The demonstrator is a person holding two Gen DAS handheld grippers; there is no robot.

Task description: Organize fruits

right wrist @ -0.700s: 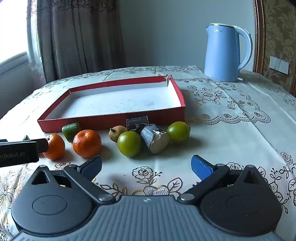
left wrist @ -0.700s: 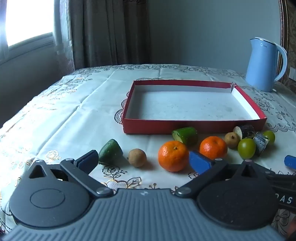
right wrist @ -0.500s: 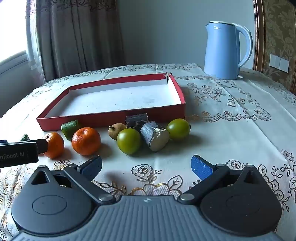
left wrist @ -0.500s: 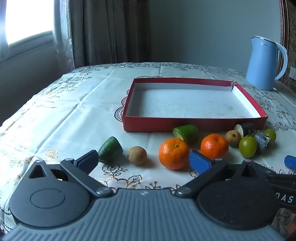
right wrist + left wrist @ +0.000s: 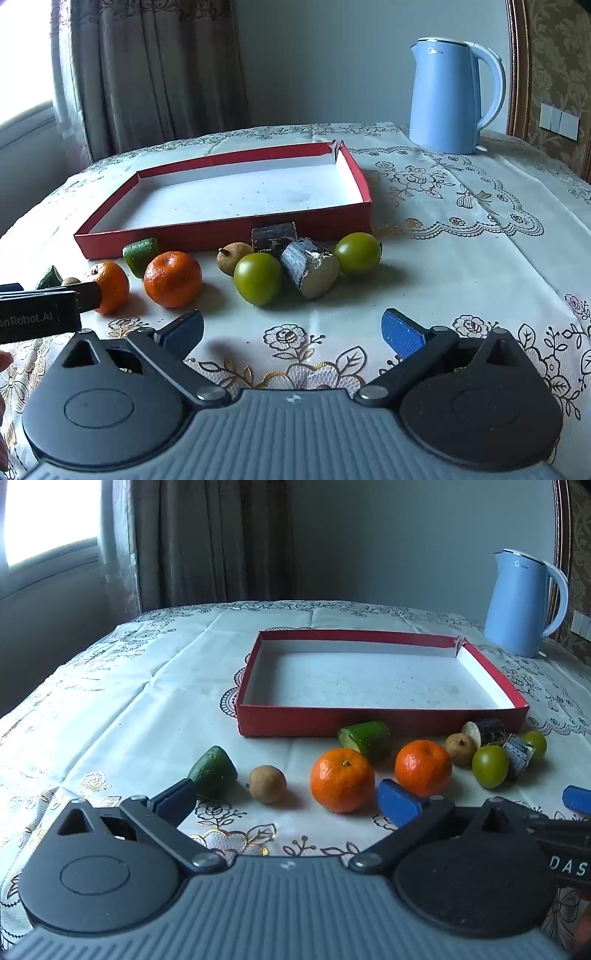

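Left wrist view: the left gripper is held low over the table, and its blue pads are spread wide apart with nothing between them. A row of fruit is seen just past the pads, on the flowered cloth. From left to right there is a green wedge, a small brown fruit, an orange, a green chunk behind it, a second orange, another small brown fruit, a green ball, two dark stubby pieces and one more green ball. All of the fruit is on the cloth, in front of the red tray. Nothing is seen inside the tray. A blue kettle is stood at the far right, well apart from the fruit.

Right wrist view: the right gripper is also spread wide, and nothing is held by it. The near green ball and a dark stub with a pale cut end are seen just ahead of it, touching each other. The other green ball is just to the right of the stub. Part of the left gripper's finger is seen at the left edge, in front of one orange.
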